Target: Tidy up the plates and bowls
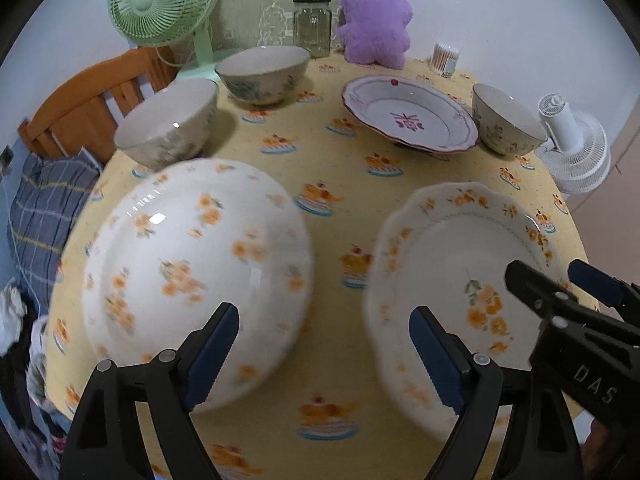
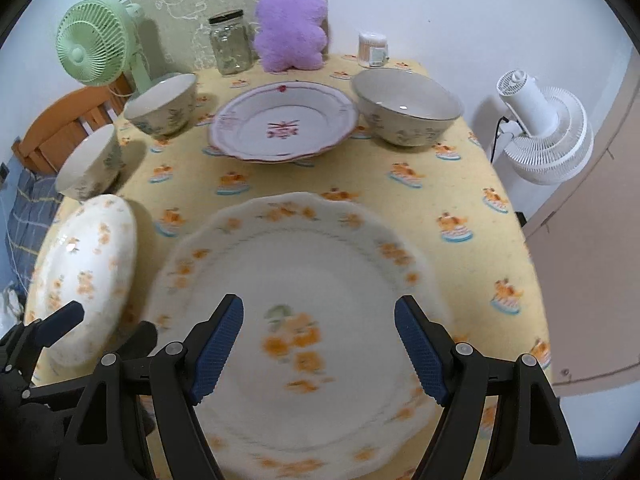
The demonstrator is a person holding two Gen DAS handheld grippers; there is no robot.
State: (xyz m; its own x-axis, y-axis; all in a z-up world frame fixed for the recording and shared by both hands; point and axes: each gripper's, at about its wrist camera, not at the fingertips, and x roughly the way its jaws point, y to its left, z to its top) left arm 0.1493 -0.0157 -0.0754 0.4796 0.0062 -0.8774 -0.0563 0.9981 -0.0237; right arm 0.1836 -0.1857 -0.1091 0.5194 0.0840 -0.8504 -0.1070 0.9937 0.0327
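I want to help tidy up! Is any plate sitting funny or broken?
Nothing looks broken or spilled. One thing is odd: the orange-flower plate on the left looks flipped upside down, domed side up, while its twin lies right way up. The pink plate sits slightly raised at the back.

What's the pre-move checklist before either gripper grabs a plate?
1. Left gripper open: ok, jaws wide, nothing between them.
2. Right gripper open: ok, jaws wide over the right orange-flower plate.
3. Left orange-flower plate flat on the tablecloth: cannot tell, it looks tilted and blurred.
4. Two orange plates apart: ok, cloth shows between them.
5. Pink-pattern plate free as a stacking spot: ok, nothing on it.
6. Three bowls upright: ok, including the right bowl.
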